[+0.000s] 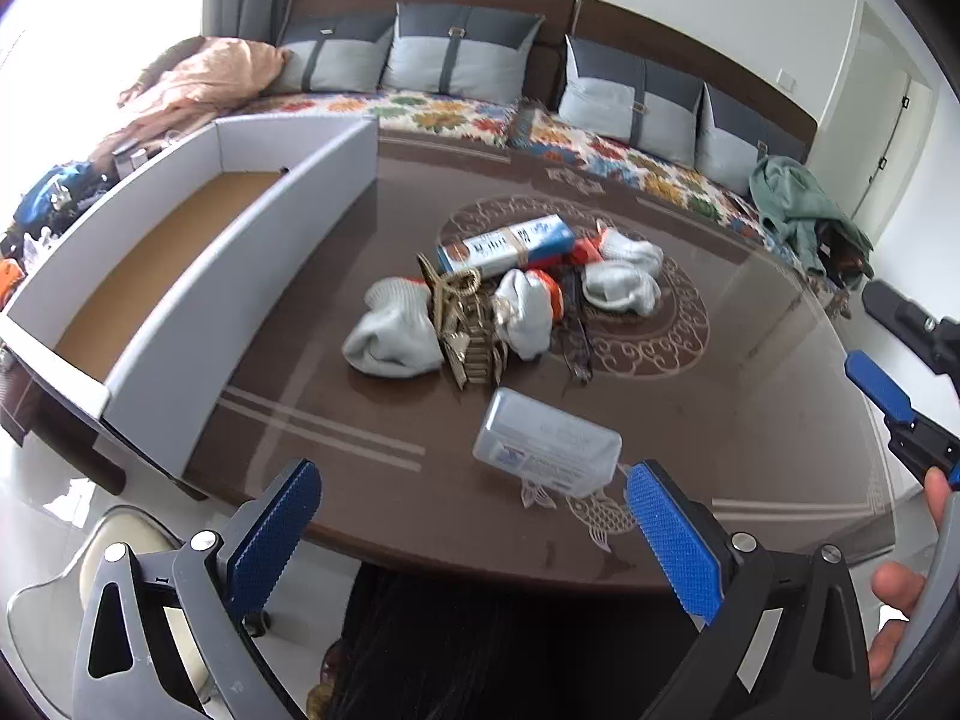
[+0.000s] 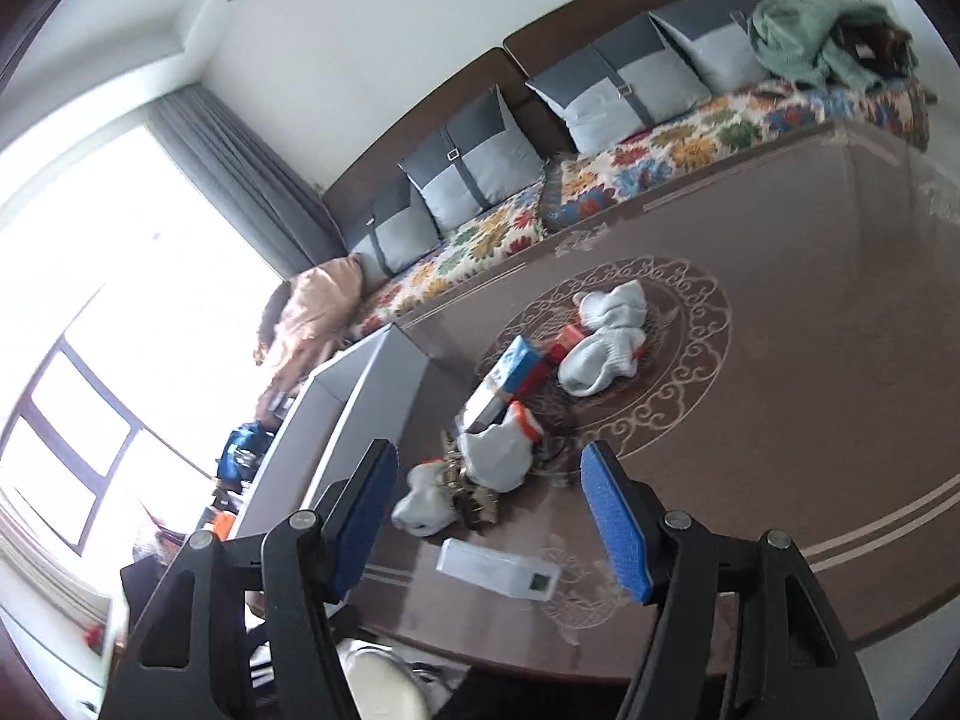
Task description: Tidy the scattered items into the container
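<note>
A white cardboard box (image 1: 180, 276) (image 2: 360, 408) lies open with nothing in it at the table's left end. Mid-table is a pile: several white socks (image 1: 393, 330) (image 2: 600, 360), a blue-and-white toothpaste carton (image 1: 507, 243) (image 2: 510, 378), gold hair clips (image 1: 465, 324), dark glasses (image 1: 579, 342) and a small red box (image 2: 567, 339). A clear plastic case (image 1: 546, 441) (image 2: 498, 567) lies apart, near the front edge. My left gripper (image 1: 471, 471) is open and holds nothing, just short of that case. My right gripper (image 2: 489, 453) (image 1: 882, 342) hovers open over the front right of the table.
The brown glass-topped table (image 1: 720, 390) has bare room on its right half. Behind it runs a sofa (image 1: 468, 114) with grey cushions, a peach blanket (image 1: 198, 84) and a green garment (image 1: 798, 204). A pale chair (image 1: 120, 540) stands at front left. A hand (image 1: 900, 588) holds the right gripper's handle.
</note>
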A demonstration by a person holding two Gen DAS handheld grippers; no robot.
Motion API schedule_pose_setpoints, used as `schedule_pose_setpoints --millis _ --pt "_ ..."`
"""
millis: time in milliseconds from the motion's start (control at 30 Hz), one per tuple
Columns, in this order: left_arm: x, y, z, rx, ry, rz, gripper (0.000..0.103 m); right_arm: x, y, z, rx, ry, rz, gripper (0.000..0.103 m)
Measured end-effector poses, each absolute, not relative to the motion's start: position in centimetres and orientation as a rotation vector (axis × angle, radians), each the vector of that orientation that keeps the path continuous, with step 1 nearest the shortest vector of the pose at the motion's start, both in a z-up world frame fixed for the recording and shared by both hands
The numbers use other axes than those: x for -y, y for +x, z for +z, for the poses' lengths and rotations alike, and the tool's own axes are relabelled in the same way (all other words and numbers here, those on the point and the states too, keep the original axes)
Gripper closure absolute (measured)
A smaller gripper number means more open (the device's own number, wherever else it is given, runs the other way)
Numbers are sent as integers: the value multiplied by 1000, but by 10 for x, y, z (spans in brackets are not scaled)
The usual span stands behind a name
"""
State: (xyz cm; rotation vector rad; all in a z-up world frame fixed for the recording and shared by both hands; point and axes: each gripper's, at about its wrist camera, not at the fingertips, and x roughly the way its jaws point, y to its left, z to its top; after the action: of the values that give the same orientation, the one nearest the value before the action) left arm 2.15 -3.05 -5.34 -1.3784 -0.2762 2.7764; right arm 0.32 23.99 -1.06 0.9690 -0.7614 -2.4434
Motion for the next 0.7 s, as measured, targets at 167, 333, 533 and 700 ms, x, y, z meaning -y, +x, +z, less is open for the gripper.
schedule_pose_setpoints --millis 167,333,533,700 --pt "33 23 -51 318 -1349 2775 0 -242 4 -11 849 987 -2345 38" --pt "38 21 -54 353 -1373 2764 0 -232 9 -2 808 947 -2321 38" --pt "41 17 -55 192 -1388 2867 0 -210 8 -17 622 1012 -2407 38" --pt "54 4 -58 133 -1407 2824 0 -195 0 -75 425 1317 -2406 38"
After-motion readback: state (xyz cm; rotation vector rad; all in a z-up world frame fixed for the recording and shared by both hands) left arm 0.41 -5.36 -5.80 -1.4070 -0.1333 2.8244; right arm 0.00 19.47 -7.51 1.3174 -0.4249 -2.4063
